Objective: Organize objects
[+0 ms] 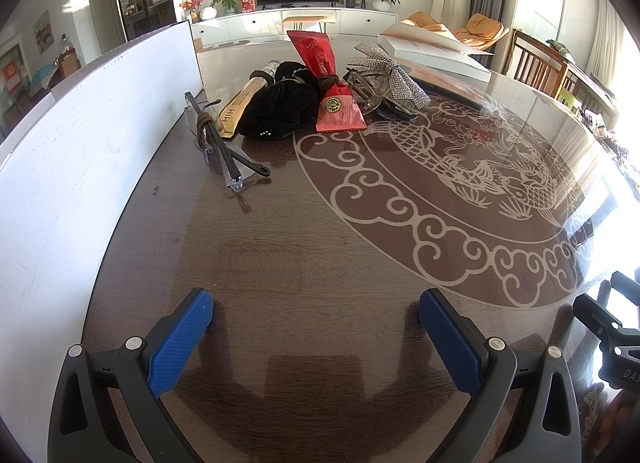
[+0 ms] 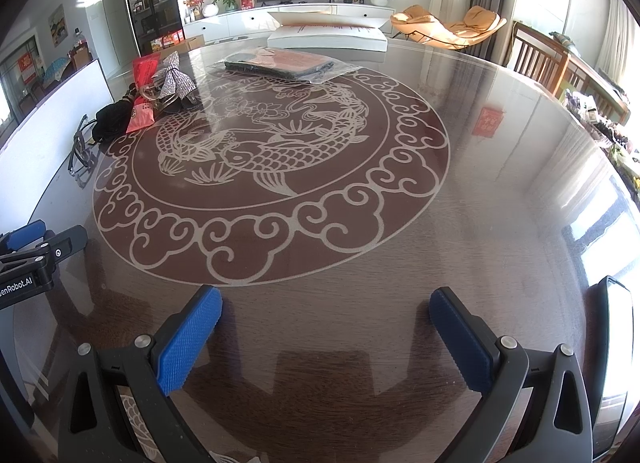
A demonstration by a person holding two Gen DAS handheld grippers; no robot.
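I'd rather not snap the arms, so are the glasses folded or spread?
Folded. The glasses lie on the table with both dark arms crossed together over the lenses, by the white board.

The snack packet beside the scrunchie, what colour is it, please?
Red snack packet, clearest in the left wrist view.

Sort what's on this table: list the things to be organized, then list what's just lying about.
To organize:
glasses
gold tube
black scrunchie
red packet
rhinestone bow clip

Probably lying about:
white box
bagged dark item
white board

Both grippers, left and right, are open and empty.
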